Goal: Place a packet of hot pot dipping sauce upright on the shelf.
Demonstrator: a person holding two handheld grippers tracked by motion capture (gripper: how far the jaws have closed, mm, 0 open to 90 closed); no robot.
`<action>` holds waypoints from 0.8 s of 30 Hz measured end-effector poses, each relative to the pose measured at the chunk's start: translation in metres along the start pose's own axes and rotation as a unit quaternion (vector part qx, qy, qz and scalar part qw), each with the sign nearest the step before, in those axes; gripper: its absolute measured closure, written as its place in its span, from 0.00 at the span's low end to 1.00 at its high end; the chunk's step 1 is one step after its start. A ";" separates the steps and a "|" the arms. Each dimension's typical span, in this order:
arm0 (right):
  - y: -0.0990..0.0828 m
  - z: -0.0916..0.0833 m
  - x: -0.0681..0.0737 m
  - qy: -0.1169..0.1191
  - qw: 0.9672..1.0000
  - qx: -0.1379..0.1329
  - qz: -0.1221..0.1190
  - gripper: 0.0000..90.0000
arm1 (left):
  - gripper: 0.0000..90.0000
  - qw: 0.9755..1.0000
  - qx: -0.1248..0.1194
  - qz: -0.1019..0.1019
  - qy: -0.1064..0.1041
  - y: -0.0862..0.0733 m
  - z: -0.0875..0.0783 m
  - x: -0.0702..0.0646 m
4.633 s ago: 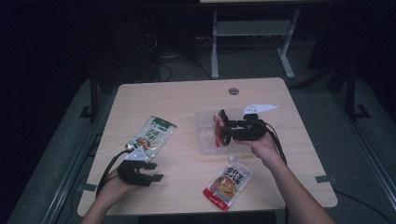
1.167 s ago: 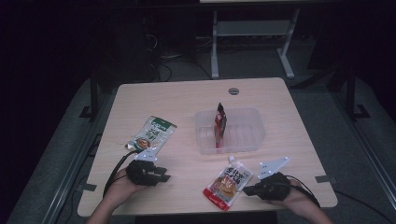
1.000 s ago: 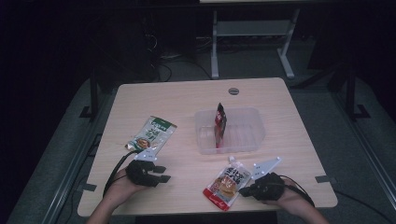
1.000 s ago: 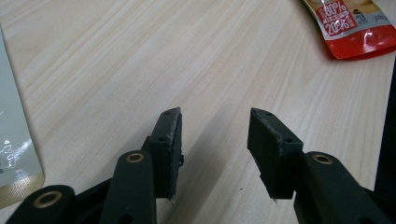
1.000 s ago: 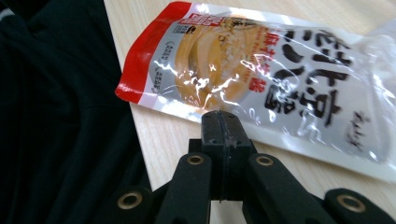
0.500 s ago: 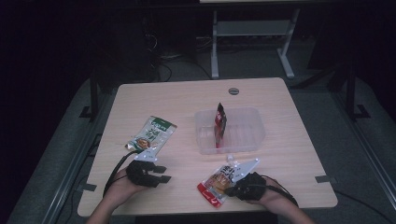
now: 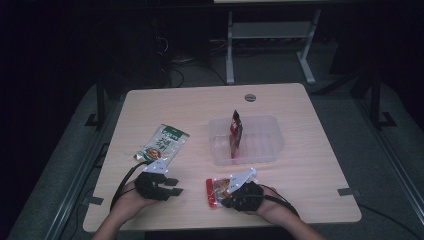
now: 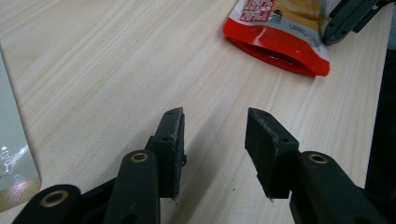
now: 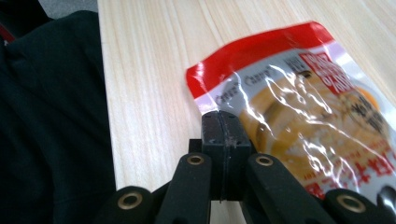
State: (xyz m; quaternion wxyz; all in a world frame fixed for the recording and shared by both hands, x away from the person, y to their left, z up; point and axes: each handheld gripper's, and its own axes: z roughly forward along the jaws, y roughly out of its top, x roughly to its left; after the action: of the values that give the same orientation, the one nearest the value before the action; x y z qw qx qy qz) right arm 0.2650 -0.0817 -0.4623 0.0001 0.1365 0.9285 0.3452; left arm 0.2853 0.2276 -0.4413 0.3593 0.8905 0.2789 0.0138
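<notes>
A red and yellow snack pouch lies flat near the table's front edge. My right gripper is shut, and its joined tips rest against the pouch's near corner. Whether they pinch the film I cannot tell. My left gripper sits low over bare wood to the left. It is open, its jaws have just been closing a little, and nothing is between them. Ahead of it I see the same pouch and the right gripper.
A green pouch lies flat left of centre. A clear plastic tub stands mid-table with a dark red packet upright in it. A dark sleeve covers the table's front edge. A round cable hole sits at the back.
The right gripper has slid left along the front edge, and the red and yellow pouch has shifted left with it. The left hand has stayed in place.
</notes>
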 end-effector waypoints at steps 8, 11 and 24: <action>-0.005 -0.027 -0.006 -0.007 0.998 -0.043 0.051 0.73 | 0.84 1.000 0.006 0.016 -0.011 0.003 0.001 -0.006; -0.010 -0.036 -0.011 -0.014 0.996 -0.055 0.070 0.65 | 0.93 1.000 -0.001 0.020 -0.018 0.007 0.000 -0.011; -0.055 -0.092 -0.022 -0.110 0.977 -0.093 0.158 0.39 | 0.99 0.997 -0.012 0.054 -0.048 0.040 0.013 -0.035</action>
State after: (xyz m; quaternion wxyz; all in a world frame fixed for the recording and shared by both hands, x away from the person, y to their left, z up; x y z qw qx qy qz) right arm 0.2637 -0.1860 -0.4300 0.0605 0.3179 0.8535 0.4085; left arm 0.2782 0.1786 -0.4192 0.3819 0.8993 0.2130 -0.0063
